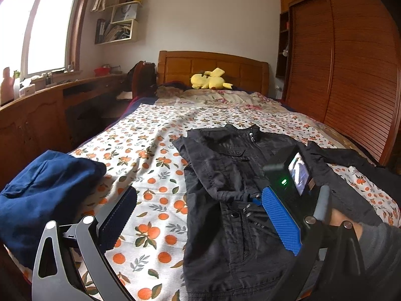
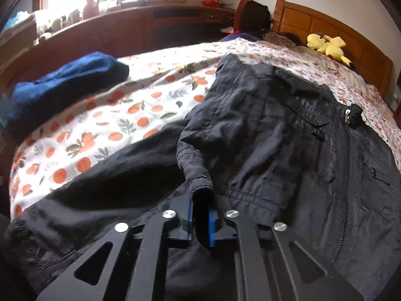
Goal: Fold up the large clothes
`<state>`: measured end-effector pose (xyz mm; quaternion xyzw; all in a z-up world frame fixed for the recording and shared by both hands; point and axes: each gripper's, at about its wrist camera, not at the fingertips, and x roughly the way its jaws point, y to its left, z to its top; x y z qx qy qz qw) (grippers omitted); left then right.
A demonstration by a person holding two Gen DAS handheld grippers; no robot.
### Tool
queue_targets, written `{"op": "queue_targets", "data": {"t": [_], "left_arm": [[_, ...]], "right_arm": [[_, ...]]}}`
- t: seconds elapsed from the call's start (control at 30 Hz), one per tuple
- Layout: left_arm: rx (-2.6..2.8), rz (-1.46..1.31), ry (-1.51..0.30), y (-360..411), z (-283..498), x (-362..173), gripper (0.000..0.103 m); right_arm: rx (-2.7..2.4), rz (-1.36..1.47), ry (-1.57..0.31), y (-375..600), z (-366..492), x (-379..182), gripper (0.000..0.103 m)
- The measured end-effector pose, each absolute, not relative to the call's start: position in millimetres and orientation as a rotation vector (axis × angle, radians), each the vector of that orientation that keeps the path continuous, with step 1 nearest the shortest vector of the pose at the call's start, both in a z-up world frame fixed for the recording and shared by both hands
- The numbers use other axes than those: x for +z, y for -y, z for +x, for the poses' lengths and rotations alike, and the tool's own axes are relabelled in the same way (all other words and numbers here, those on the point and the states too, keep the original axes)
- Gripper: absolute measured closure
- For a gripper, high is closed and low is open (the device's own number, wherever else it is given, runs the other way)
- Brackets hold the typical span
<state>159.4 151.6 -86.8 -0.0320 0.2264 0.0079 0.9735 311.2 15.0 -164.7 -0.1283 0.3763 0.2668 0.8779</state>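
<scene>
So the right gripper (image 2: pixel 200 215) is clamped down on the cuff end of the sleeve (image 2: pixel 198 175) of the black crinkly zip-up jacket (image 2: pixel 288 138). You can see the blue pads (image 2: pixel 212 225) squeezed against a bunched bit of dark fabric, which sticks up between them. The left gripper (image 1: pixel 200 215) hangs wide open over the bed, one ribbed blue pad (image 1: pixel 280 220) above the jacket's lower front and the other over the bedsheet, not pinching anything. In the left view the right gripper's body with its little lit screen (image 1: pixel 298 173) sits just past that blue pad, on top of the jacket.

The jacket lies spread out front side up on the white bedsheet with the orange fruit print (image 1: pixel 155 165), collar toward the wooden headboard (image 1: pixel 213 67). One sleeve is folded across the chest, the other trails off to the side. It's wrinkled, slightly shiny, with a front zip (image 2: pixel 347 115), flap pockets and snap buttons.

A rumpled dark blue garment (image 1: pixel 45 190) sits at the bed's edge, well apart from the jacket. A yellow plush toy (image 1: pixel 209 79) lies by the headboard.

No readable brand or writing anywhere; the screen is too small to make out.
</scene>
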Motion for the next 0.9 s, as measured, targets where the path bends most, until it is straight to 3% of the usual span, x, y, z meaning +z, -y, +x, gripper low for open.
{"op": "queue_targets", "data": {"t": [0.47,0.9], "left_arm": [[-0.024,-0.06,-0.459,-135,163,-85,0.003],[-0.049,-0.049,-0.467,-122,167,-87,0.002]], "right_arm": [[0.565,-0.083,-0.617,88,264,-75,0.097],[0.556,-0.043,-0.556,127,214,-51,0.097]]}}
